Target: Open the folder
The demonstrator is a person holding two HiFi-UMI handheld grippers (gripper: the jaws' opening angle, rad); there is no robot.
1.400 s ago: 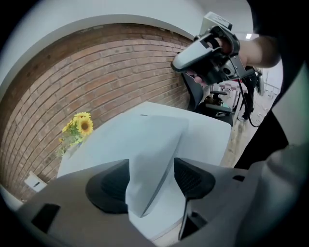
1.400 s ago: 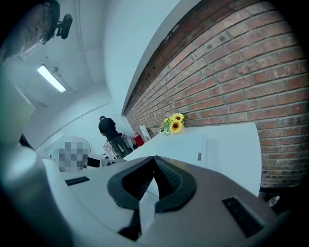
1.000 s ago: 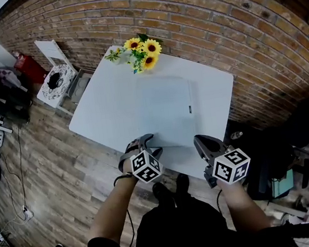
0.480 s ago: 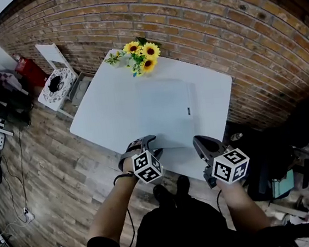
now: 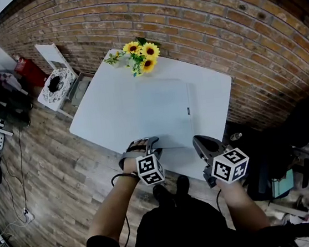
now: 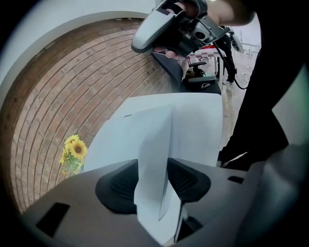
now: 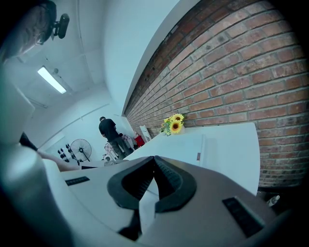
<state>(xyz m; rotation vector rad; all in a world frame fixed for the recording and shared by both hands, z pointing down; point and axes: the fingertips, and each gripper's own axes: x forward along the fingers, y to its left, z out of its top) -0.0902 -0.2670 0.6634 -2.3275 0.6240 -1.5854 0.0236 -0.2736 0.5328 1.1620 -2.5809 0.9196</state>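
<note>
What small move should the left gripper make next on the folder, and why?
Probably finish closing the left gripper on the folder cover: its near edge stands between the closing jaws, apparently not yet pinched, so lifting now might drop it.

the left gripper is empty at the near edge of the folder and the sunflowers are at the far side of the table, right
Not quite. The left gripper is not empty: the left gripper view shows a sheet of the folder between its closing jaws. The rest holds: near edge, sunflowers at the table's far side.
</note>
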